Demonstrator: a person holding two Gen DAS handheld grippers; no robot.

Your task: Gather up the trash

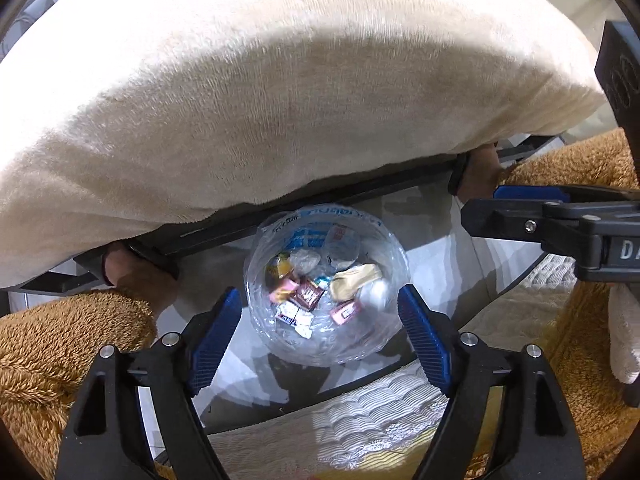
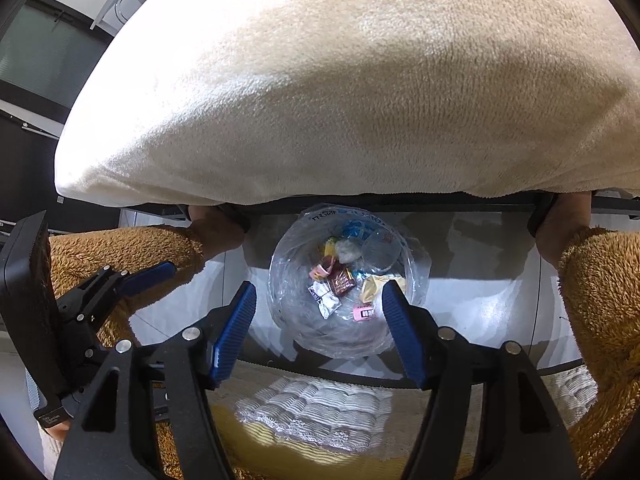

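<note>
A clear plastic trash bag (image 1: 326, 288) lines a round bin and holds several candy wrappers, a yellow balloon scrap and crumpled plastic. It also shows in the right wrist view (image 2: 348, 280). My left gripper (image 1: 320, 330) hovers open above the bin, empty, with blue pads (image 1: 214, 338) to either side of the bag mouth. My right gripper (image 2: 316, 326) is open and empty above the same bin. The right gripper shows at the right edge of the left wrist view (image 1: 520, 216), and the left gripper at the left of the right wrist view (image 2: 120, 284).
A cream plush cushion (image 1: 280, 92) fills the upper half of both views, over a dark frame bar (image 1: 320, 204). Brown fleece sleeves (image 2: 600, 300) flank the bin. A white and yellow textured mat (image 2: 316, 412) lies below on a pale floor.
</note>
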